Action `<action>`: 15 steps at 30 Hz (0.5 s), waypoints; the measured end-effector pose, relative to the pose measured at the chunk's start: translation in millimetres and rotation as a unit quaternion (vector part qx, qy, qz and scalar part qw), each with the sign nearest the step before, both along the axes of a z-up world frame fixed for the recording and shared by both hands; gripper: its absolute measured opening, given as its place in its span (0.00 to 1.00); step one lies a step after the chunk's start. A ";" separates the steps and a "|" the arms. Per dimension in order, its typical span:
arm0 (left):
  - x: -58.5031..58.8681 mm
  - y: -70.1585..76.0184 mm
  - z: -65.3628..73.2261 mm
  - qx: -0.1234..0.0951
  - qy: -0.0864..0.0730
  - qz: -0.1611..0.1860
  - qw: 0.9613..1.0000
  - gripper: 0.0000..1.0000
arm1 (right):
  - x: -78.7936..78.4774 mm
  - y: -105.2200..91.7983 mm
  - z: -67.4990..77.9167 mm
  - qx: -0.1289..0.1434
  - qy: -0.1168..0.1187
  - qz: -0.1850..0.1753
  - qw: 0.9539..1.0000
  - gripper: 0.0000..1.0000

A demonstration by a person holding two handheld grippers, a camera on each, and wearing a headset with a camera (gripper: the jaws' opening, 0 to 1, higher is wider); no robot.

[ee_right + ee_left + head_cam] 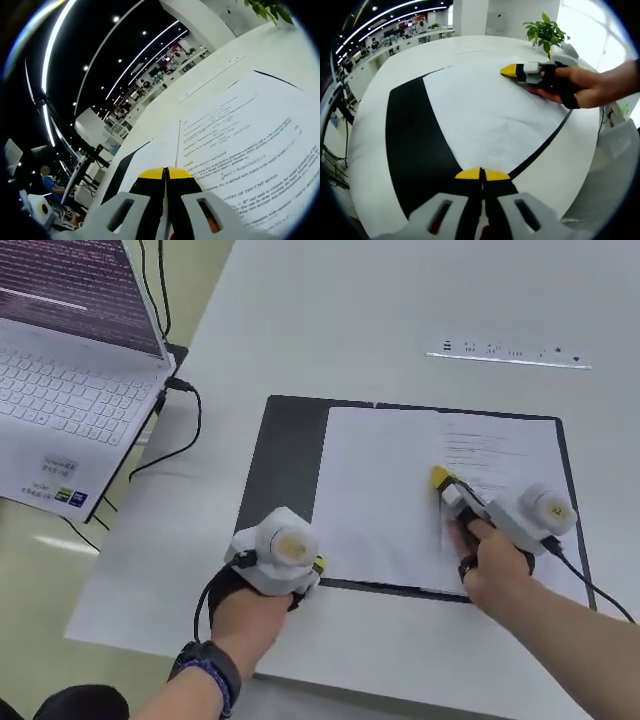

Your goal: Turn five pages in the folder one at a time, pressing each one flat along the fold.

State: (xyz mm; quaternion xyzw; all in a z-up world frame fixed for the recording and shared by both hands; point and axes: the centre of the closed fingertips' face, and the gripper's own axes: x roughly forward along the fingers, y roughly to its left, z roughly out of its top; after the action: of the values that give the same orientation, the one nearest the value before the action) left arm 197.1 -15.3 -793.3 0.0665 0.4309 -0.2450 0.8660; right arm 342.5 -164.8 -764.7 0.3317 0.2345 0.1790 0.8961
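Observation:
An open black folder (285, 450) lies on the white table, with a blank turned page (380, 490) on its left side and a printed page (510, 455) on its right. My right gripper (440, 478) is shut, its yellow tips resting on the paper at the fold (178, 142). My left gripper (318, 565) is shut too, its tips (482, 174) at the near edge of the folder (415, 140), where the blank page (485, 110) meets the black cover. In the left gripper view the right gripper (509, 70) lies on the page's far side.
An open laptop (70, 370) sits at the far left with black cables (185, 435) trailing beside the folder. A white strip with markings (510, 353) lies beyond the folder. A potted plant (546, 32) stands past the table's far end.

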 end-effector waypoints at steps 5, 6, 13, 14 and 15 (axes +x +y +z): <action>-1.9 1.0 -0.3 -0.004 -0.006 0.008 1.000 0.00 | -14.3 -0.6 -0.6 0.000 0.002 0.006 1.000 0.00; -2.1 1.0 -0.3 -0.005 -0.006 0.010 1.000 0.00 | -18.7 -0.7 -0.5 -0.001 0.003 0.007 1.000 0.00; -2.8 1.0 -0.2 -0.005 -0.006 -0.001 1.000 0.00 | -30.2 -5.6 -9.3 -0.001 0.008 0.010 1.000 0.00; -2.9 1.0 -0.3 -0.005 -0.006 -0.002 1.000 0.00 | -33.2 -5.3 -10.0 -0.002 0.008 0.010 1.000 0.00; -3.1 0.9 -0.3 -0.005 -0.006 -0.004 1.000 0.00 | -36.7 -5.6 -11.2 -0.002 0.009 0.011 1.000 0.00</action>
State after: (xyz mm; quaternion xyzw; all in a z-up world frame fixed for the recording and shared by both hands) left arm 194.0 -14.4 -793.6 0.0654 0.4240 -0.2505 0.8679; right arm 305.8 -170.4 -775.9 0.3290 0.2465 0.1857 0.8925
